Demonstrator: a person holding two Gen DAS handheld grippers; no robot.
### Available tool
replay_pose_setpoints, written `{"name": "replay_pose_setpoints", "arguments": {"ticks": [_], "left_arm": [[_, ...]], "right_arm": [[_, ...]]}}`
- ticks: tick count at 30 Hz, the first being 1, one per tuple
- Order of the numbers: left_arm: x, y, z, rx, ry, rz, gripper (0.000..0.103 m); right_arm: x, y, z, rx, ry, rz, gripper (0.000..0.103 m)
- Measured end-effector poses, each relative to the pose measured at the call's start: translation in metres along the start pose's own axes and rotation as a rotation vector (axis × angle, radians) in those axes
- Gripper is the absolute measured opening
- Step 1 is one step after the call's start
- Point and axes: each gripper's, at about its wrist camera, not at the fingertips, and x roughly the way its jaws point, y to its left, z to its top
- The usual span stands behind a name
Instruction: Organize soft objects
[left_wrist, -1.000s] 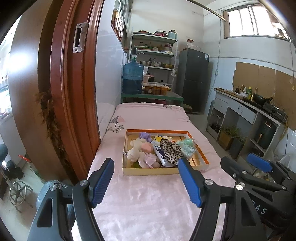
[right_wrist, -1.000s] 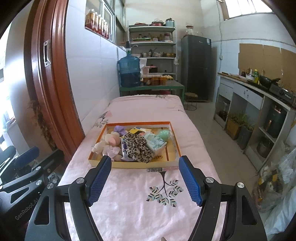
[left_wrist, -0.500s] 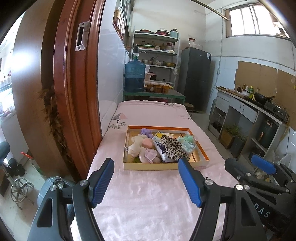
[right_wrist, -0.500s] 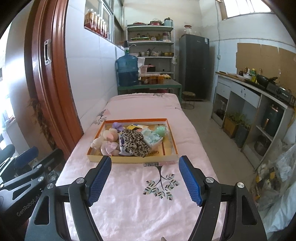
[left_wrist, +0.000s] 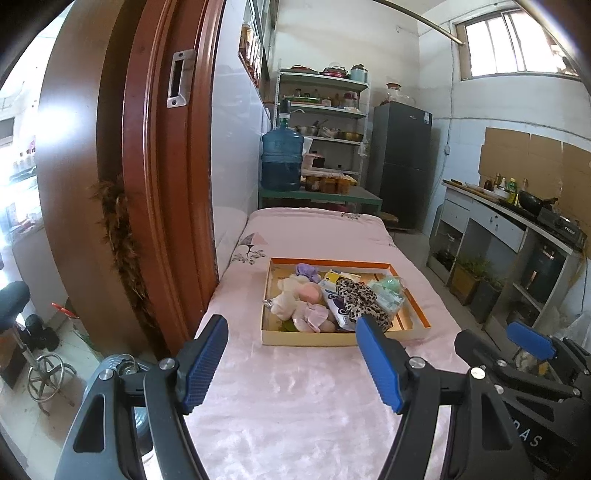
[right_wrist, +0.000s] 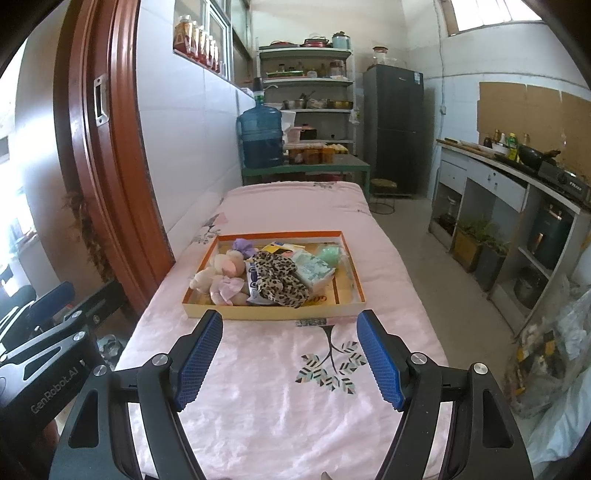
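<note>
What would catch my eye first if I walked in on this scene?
Probably the shallow orange-rimmed tray in the middle of the pink-covered bed, heaped with soft things: a leopard-print cloth in its centre and pale plush toys at its left end. Nearest the camera, the right claw gapes wide with blue pads. A big blue water jug stands beyond the bed.

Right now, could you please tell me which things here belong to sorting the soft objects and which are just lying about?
For the job:
- tray
- leopard-print cloth
- plush toys
- purple scrunchie
- green tissue pack
- left gripper and right gripper, jaws open

Lying about:
- water jug
- fridge
- shelf
- stove
</note>
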Motion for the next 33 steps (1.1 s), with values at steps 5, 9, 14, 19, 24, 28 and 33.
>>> {"name": "replay_pose_setpoints", "arguments": {"ticks": [5, 9, 14, 19, 24, 28, 33], "left_arm": [[-0.0040, 0.0026, 0.0001, -0.008, -0.023, 0.006, 0.072], [-0.0072, 0.0033, 0.0011, -0.006, -0.045, 0.024, 0.072], [-0.0056, 0.0006, 0.0006, 0.014, -0.044, 0.034, 0.072], [-0.0046, -0.0006, 0.0010, 0.018, -0.037, 0.033, 0.072], [-0.0046, -0.0002, 0.0004, 0.020, -0.038, 0.035, 0.072], [-0.0041, 0.0000, 0.0006, 0.021, -0.037, 0.034, 0.072], [-0.0027, 0.0005, -0.0005, 0.011, -0.031, 0.007, 0.072]], "right_arm": [[0.0004, 0.0008, -0.0003, 0.001, -0.001, 0.004, 0.076], [0.0017, 0.0036, -0.0011, 0.001, 0.004, 0.013, 0.076], [0.0027, 0.0056, 0.0000, -0.004, 0.003, 0.014, 0.076], [0.0028, 0.0055, -0.0003, -0.003, 0.005, 0.015, 0.076], [0.0024, 0.0073, 0.0001, -0.002, 0.008, 0.019, 0.076], [0.0020, 0.0061, -0.0003, -0.002, 0.006, 0.021, 0.076], [0.0022, 0.0052, -0.0005, 0.001, 0.005, 0.021, 0.076]]}}
